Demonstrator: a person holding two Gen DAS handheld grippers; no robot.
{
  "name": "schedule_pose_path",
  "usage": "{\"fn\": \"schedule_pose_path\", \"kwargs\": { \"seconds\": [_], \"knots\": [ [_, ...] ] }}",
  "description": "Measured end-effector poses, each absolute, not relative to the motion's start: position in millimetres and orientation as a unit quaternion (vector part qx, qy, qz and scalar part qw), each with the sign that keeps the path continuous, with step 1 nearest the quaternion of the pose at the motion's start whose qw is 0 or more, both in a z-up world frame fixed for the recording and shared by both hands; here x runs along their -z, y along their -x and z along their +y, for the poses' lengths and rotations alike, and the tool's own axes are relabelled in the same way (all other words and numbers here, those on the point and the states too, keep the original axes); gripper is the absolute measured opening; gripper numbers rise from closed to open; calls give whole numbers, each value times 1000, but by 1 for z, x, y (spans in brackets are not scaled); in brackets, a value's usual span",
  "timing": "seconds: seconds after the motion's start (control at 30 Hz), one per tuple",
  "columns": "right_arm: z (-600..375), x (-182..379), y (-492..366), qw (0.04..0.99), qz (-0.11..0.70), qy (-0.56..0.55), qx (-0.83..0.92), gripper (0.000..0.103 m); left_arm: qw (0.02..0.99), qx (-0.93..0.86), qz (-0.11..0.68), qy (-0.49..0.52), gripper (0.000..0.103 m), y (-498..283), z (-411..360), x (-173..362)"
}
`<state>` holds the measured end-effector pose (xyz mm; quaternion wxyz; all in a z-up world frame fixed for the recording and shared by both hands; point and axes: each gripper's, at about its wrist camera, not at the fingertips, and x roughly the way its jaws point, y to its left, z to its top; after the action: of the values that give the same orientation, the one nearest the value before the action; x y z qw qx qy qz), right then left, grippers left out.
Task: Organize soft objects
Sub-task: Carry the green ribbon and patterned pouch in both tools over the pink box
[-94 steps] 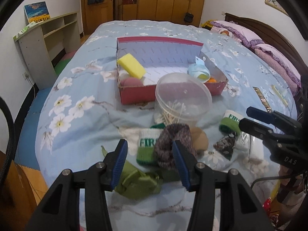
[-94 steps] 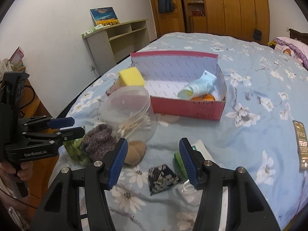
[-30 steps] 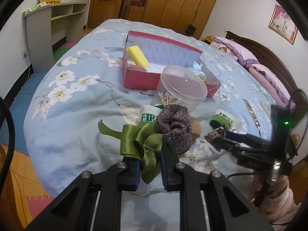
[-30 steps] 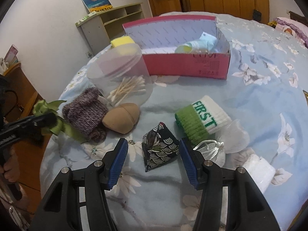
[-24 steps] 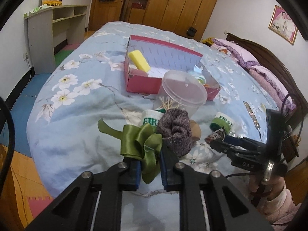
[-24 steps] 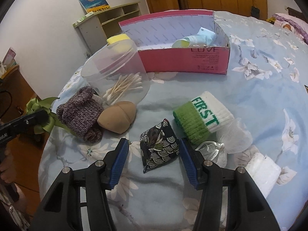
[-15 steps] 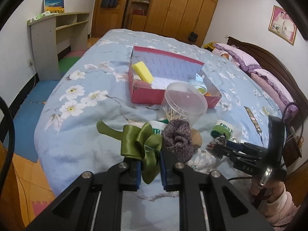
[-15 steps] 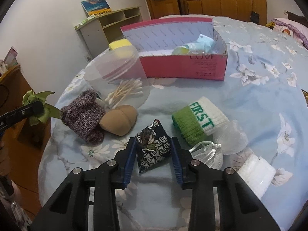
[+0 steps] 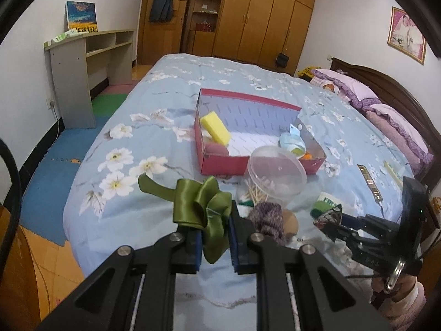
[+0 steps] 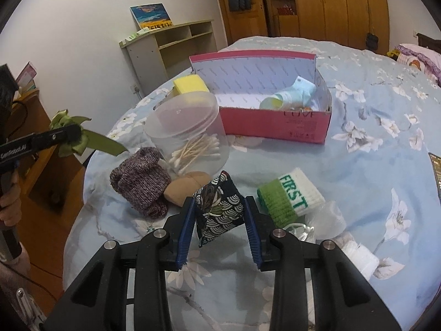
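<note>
While lifted clear of the bed, green ribbon bow pinched tight in left gripper, short of the pink box and left of it; patterned pouch clamped between right gripper pads, short of the box, with purple knit sock and tan pad lying left of it, green-white FIRST sock right

Both grippers are showing black angular frames with silver screws and blue pads: left gripper, right gripper. A pink sleeve is covering the right wrist.
</note>
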<state>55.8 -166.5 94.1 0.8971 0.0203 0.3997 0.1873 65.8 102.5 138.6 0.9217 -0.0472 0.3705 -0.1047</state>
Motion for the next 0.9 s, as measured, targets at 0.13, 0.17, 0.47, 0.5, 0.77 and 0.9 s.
{"fn": "schedule_pose_path", "kwargs": {
  "seconds": [0.13,0.17,0.47,0.5,0.77,0.9],
  "knots": [
    [-168,-100,-59,900,394,-16,-188,36,924,108,365,44,16,-79,99,-147],
    [-168,-103,-60,901,392,-16,-187,36,924,108,363,43,16,-81,98,-149],
    [-172,-118,-70,908,376,-7,-184,36,928,121,352,34,16,-109,80,-162],
    [-172,-120,-72,909,374,-7,-183,36,927,123,352,33,16,-112,78,-163],
    [-177,-125,-83,914,366,-8,-177,36,924,136,356,30,16,-142,60,-164],
    [-179,-125,-86,914,366,-12,-176,36,922,137,362,34,16,-157,51,-163]
  ]
}}
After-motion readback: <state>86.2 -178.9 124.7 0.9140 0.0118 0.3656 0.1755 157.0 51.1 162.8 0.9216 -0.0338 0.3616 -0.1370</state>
